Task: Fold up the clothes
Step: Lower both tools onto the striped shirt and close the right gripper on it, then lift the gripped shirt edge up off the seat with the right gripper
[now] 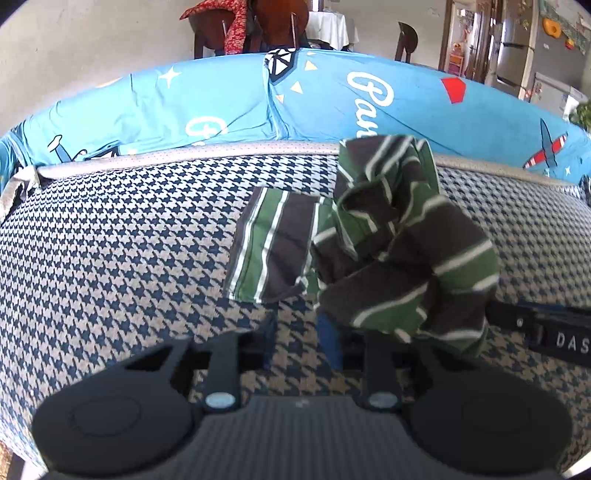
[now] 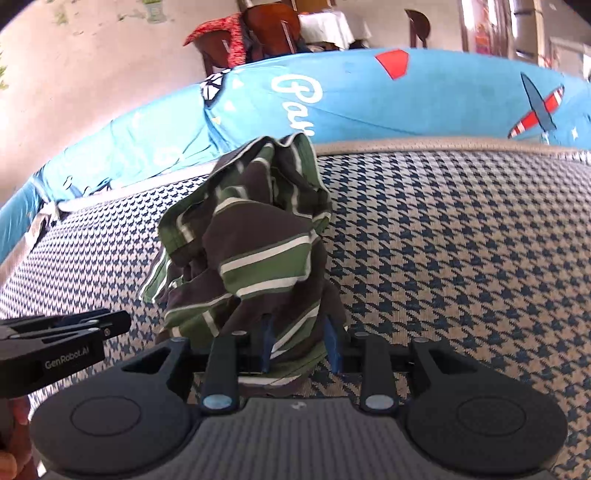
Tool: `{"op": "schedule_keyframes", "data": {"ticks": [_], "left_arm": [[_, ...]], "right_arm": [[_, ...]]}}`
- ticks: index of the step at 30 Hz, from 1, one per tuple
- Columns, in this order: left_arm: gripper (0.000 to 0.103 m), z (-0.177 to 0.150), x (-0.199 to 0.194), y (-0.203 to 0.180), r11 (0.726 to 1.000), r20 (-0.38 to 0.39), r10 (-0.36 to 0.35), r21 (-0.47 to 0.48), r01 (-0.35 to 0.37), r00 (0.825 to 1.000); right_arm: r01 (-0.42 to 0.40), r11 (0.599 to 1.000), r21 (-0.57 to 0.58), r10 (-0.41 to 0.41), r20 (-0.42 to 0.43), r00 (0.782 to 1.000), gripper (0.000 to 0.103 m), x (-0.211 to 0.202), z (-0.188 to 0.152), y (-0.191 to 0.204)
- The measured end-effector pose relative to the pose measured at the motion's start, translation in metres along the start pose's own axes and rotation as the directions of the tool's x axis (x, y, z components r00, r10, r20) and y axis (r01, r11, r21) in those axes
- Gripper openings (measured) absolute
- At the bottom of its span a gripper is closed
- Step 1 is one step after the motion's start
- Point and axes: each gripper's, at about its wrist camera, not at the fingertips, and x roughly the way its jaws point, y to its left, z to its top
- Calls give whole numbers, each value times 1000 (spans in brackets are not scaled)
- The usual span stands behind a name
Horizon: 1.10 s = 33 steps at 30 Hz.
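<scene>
A green, brown and white striped garment (image 1: 388,240) is bunched up and lifted off the houndstooth mattress (image 1: 129,240); one flat part (image 1: 269,240) spreads to the left. In the right wrist view my right gripper (image 2: 300,347) is shut on the garment (image 2: 255,240), with cloth pinched between its blue pads (image 2: 332,350). My left gripper (image 1: 299,343) stands partly closed just below the garment's lower edge. Only mattress shows between its pads, so it holds nothing. From the right wrist view the left gripper (image 2: 122,321) sits just left of the cloth, apart from it.
A rolled blue printed quilt (image 1: 221,103) lies along the mattress's far edge. Behind it stand wooden chairs (image 1: 280,22) with a red cloth (image 1: 236,29) draped over one, and a fridge (image 1: 517,48) at the far right. A hand (image 2: 11,435) shows at the lower left.
</scene>
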Motion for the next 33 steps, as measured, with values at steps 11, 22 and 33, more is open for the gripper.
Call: {"op": "schedule_keyframes", "data": {"ticks": [11, 22, 33], "left_arm": [[103, 32, 6, 3, 998, 97, -57, -35, 60, 994], [86, 56, 52, -19, 996, 85, -88, 2, 88, 993], [25, 65, 75, -3, 994, 90, 102, -55, -97, 991]], "right_arm": [[-36, 999, -36, 36, 12, 999, 84, 13, 8, 5], [-36, 997, -66, 34, -27, 999, 36, 51, 17, 10], [38, 999, 10, -38, 78, 996, 8, 30, 33, -30]]}}
